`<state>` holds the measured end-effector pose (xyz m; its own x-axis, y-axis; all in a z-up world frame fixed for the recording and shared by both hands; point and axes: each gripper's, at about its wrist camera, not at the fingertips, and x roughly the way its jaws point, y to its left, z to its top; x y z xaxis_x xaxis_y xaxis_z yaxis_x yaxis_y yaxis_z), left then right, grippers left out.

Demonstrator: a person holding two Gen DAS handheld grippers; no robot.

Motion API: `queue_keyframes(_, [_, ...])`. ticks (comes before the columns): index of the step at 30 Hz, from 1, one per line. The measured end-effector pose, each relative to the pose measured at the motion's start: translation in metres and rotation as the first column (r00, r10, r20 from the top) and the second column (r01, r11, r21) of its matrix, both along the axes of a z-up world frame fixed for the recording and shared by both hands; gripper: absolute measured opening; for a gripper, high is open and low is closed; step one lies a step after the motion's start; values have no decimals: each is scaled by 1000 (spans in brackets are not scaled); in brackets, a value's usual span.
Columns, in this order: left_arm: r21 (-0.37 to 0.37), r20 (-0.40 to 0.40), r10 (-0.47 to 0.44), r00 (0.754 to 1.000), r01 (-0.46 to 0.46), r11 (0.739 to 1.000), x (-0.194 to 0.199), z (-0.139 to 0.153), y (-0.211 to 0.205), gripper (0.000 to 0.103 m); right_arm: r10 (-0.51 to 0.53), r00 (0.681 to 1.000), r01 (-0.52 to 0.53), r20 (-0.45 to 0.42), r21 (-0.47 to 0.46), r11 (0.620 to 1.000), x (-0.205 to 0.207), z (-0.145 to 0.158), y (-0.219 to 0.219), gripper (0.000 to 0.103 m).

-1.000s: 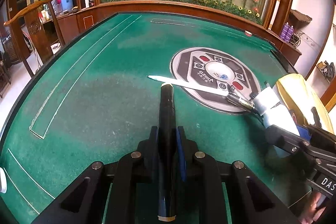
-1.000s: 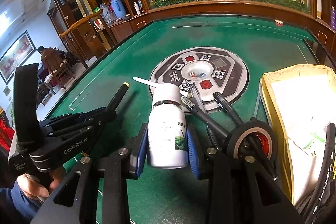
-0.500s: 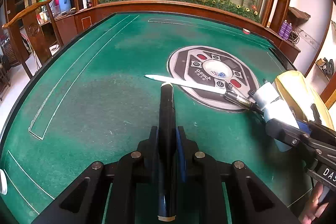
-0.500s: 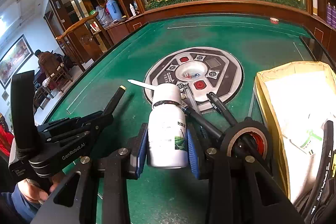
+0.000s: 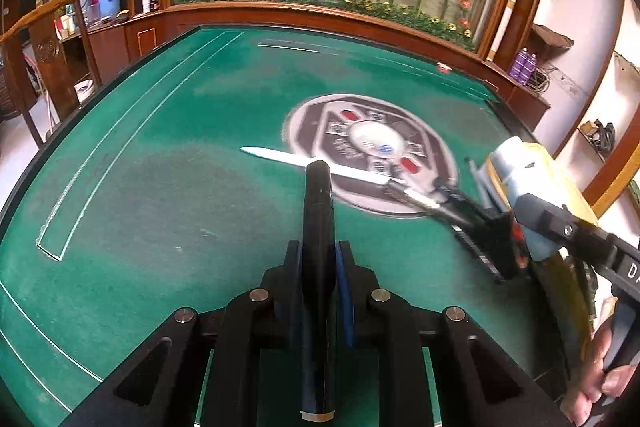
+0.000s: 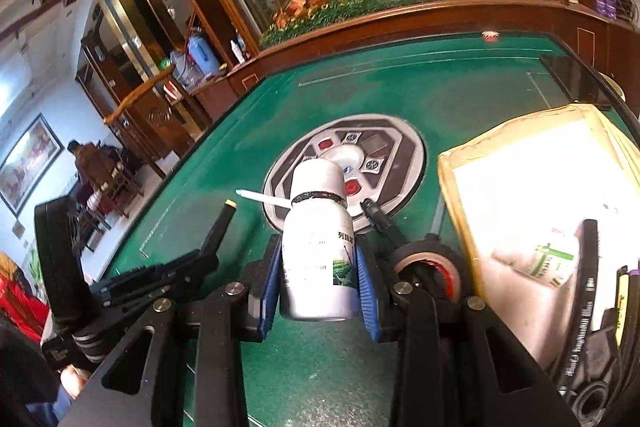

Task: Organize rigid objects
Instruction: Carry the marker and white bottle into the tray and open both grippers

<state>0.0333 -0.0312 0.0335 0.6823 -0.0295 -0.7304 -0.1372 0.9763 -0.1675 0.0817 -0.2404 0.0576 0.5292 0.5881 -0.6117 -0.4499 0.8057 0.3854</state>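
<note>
My left gripper (image 5: 318, 265) is shut on a black pen (image 5: 317, 227) that points forward over the green table (image 5: 160, 187). A white pen (image 5: 312, 163) lies across the edge of the round centre panel (image 5: 372, 147). In the right wrist view my right gripper (image 6: 318, 283) is shut on a white bottle (image 6: 318, 247) with a green label, held tilted above the felt. To its right sits a yellow box (image 6: 520, 187) with a second white bottle (image 6: 536, 259) inside. A black tape roll (image 6: 430, 263) and black pens (image 6: 380, 219) lie just beside the box. The left gripper (image 6: 192, 259) shows at the left.
A wooden rail (image 5: 320, 23) rims the table, with a glass planter of flowers behind it. Black cables (image 6: 588, 307) hang over the box's near right side. A small red-and-white object (image 6: 490, 35) sits by the far rail. A person sits in the far room at left.
My right gripper has rolled and shifted toward the yellow box with the white bottle in it, so the view now tilts. The left gripper with its black pen has stayed nearly still.
</note>
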Motion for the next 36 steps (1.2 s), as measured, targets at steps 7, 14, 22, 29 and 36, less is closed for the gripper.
queue_keyframes(7, [-37,0,-166,986,166,985,14,33,-68,16,-92,996,91,13,69,993,-19,23,-58,33])
queue_keyframes(14, [-129,-50,-335,941,327,936,66,57,-144,16,-245,970,244,4,-60,968,-20,26,-136,33])
queue_keyframes(22, [-136,-144,-358,923,340,931,119,39,-203,16,-294,955,283,-24,-205,937,-4,4,-165,33])
queue_keyframes(29, [-126,-194,-350,917,330,935,139,26,-222,16,-311,949,288,-58,-248,925,2,-11,-177,33])
queue_keyframes(36, [-127,-204,-342,917,322,938,143,20,-230,16,-315,946,287,-72,-260,922,4,-19,-177,33])
